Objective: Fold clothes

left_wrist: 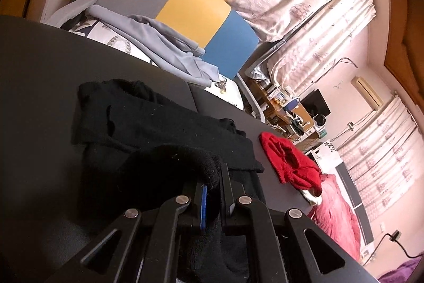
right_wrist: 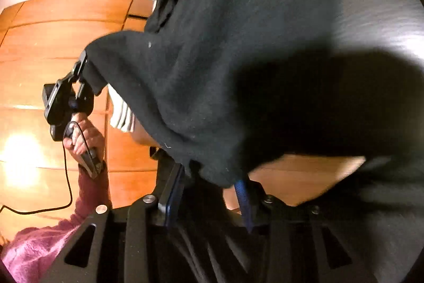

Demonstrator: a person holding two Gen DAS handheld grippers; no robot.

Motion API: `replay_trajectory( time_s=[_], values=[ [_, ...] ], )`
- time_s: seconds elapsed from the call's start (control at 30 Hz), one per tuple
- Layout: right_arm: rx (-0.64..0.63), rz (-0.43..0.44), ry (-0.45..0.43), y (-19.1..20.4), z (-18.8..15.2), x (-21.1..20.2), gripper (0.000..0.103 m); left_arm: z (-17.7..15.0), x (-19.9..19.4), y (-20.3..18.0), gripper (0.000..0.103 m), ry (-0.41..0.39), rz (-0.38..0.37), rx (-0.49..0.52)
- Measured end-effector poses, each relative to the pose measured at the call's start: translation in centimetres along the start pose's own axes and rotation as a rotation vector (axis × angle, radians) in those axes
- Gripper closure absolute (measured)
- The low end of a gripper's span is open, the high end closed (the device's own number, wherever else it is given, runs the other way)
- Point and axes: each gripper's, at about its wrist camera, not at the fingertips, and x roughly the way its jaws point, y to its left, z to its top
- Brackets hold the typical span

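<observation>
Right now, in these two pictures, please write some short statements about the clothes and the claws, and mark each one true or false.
1. The left claw is closed on the black garment. True.
2. The red garment lies on top of the black garment. False: it lies apart, beside it on the dark table.
3. The right claw pinches black cloth. True.
4. A green sweater hangs over the chair. False: the cloth on the chair is light blue.
5. Both claws hold the same black garment. True.

Bare bench (left_wrist: 39,65) lies open to my left; the red garment (left_wrist: 288,161) blocks the right edge.
</observation>
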Motion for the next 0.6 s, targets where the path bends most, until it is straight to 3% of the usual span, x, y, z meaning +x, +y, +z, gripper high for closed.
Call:
replay_trajectory(
  time_s=[0.03, 0.07, 0.13, 0.27, 0.37, 0.6],
  values=[
    [-0.003, -0.009, 0.015, -0.2, 0.1, 0.5, 0.069, -0.1, 0.0, 0.2, 0.096, -0.001, -0.002, -0.010],
    [-0.007, 0.019, 0.004, -0.2, 0.1, 0.2, 0.084, -0.1, -0.1, 0.4, 0.096, -0.003, -0.004, -0.018],
    [-0.016, 0.106, -0.041, 0.0, 0.0, -1.4, 0.096, -0.2, -0.3, 0.9, 0.096, -0.006, 0.008, -0.043],
    [-0.042, 0.286, -0.145, 1.3, 0.3, -5.7, 0.097, -0.8, -1.6, 2.0, 0.096, -0.017, 0.009, -0.078],
    [-0.098, 0.346, -0.221, 3.4, 2.6, -9.0, 0.097, -1.0, -2.5, 2.6, 0.096, -0.019, 0.007, -0.093],
    [-0.136, 0.427, -0.392, 5.1, 12.5, -14.5, 0.097, 3.0, -0.9, 3.6, 0.096, -0.013, 0.025, -0.146]
  ],
)
